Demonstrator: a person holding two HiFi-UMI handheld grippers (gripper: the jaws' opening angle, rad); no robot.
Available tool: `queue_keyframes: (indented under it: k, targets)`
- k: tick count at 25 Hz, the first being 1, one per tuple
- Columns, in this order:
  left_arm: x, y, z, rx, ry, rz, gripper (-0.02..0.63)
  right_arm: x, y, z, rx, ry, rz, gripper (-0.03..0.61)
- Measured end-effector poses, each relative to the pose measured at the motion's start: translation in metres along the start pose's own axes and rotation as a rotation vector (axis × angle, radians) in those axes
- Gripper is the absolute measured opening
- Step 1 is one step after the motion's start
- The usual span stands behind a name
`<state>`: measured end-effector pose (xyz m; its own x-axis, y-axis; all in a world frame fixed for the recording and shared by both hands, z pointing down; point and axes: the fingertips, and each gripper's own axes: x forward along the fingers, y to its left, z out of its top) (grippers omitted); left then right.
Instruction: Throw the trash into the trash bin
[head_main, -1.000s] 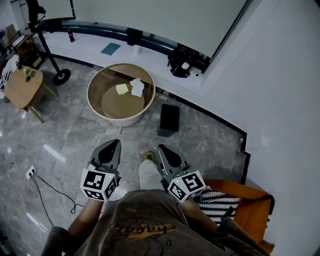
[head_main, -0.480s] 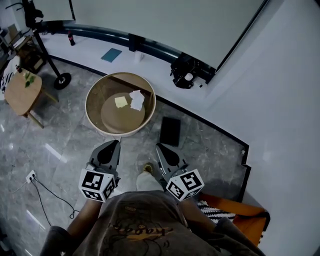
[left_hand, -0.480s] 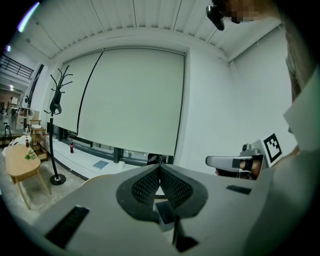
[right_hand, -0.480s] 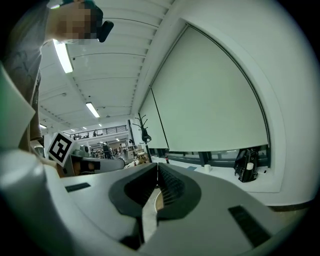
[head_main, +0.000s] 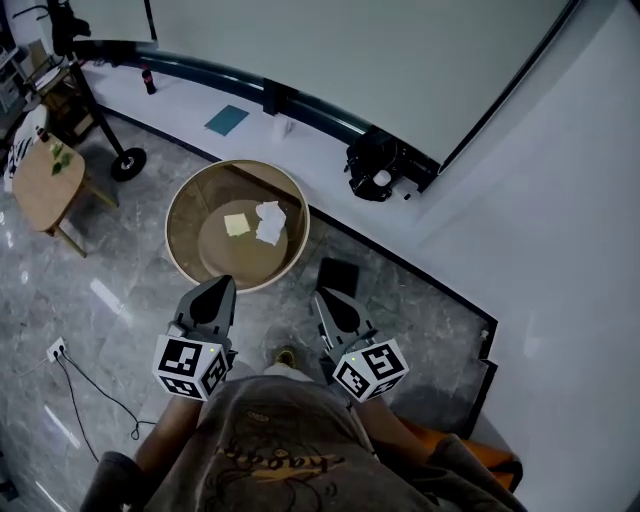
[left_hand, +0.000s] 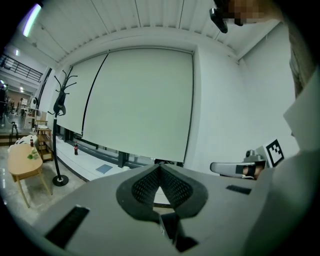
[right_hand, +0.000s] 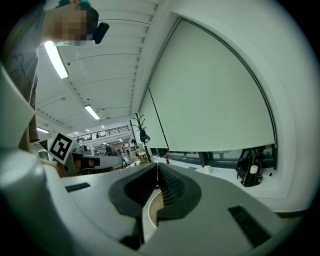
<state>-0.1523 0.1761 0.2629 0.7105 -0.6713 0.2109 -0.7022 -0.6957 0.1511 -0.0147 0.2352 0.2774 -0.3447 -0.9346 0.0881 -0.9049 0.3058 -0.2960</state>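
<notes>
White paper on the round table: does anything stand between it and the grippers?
Nothing visible. The paper lies beside a yellow note on the round table; the way to it from the left gripper and right gripper is open.

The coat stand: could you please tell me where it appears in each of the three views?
Head view: the coat stand is at the top left, its pole slanting down to a round base.
Left gripper view: it stands tall at mid-left.
Right gripper view: it is small, just left of centre.
Shared landmark: the white screen; the stand is by its left end in every view.
</notes>
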Motion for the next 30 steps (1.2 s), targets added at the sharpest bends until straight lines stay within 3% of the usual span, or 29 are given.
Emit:
queue_keyframes:
  k: [11,30]
  targets:
    - [0.060,0.030,0.013,-0.012,-0.003,0.029,0.014,0.054,-0.041,0.005,0.015,0.036,0.019,0.019]
    - [0.151,0.132,0.049,-0.024,0.015,-0.059,0.014,0.185,-0.070,0.041,0.020,0.022,-0.079,0.020]
